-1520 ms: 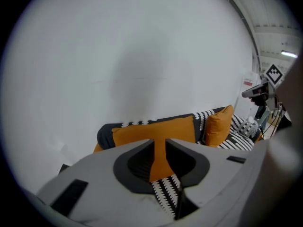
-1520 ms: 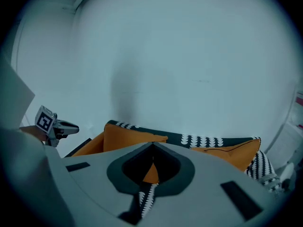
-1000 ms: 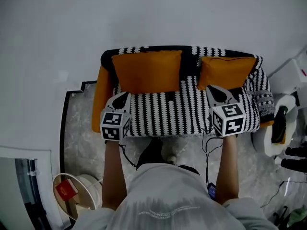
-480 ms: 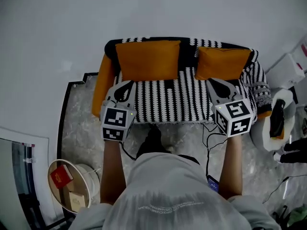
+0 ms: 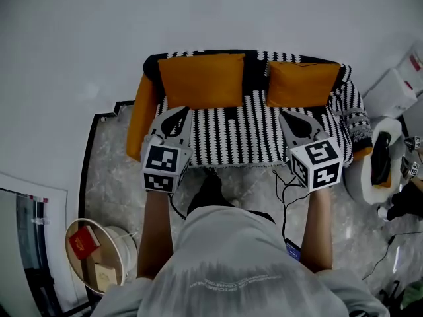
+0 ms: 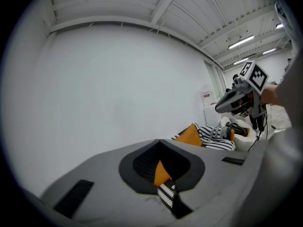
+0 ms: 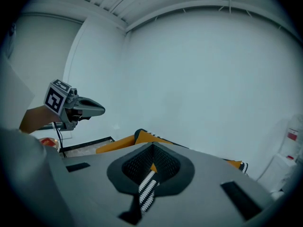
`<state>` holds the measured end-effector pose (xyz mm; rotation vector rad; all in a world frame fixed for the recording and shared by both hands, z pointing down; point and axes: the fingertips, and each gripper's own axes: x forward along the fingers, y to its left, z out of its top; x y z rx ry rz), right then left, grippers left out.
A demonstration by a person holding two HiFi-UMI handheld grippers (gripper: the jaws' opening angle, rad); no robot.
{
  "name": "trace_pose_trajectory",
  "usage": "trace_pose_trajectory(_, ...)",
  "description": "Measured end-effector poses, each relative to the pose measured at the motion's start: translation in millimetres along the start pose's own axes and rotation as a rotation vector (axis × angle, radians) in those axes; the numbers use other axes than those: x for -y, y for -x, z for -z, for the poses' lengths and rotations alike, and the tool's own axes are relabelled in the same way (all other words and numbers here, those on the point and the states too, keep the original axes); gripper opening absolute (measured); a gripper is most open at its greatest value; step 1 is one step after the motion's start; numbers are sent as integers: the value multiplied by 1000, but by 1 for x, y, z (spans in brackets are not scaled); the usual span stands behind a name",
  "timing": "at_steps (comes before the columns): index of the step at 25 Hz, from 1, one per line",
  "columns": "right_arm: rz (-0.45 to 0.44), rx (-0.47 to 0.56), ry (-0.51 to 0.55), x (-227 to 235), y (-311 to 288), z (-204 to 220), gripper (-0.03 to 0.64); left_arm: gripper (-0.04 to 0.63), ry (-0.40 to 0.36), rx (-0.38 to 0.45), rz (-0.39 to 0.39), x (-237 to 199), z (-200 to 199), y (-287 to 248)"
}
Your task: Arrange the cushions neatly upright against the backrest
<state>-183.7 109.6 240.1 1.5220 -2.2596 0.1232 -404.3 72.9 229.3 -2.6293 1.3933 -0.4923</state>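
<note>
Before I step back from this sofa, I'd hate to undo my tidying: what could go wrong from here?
Cables trailing on the floor in front of the sofa could snag a foot on a backward step. The basket stands close behind on the left and could get kicked. The left cushion and right cushion only lean on the backrest; a bump might tip them.
</note>
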Motion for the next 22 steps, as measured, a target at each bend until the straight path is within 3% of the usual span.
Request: trace_pose_trajectory(22,-37,-2,13,-3,-24,-7,2,17,-7,9,6,-12,-4,-14)
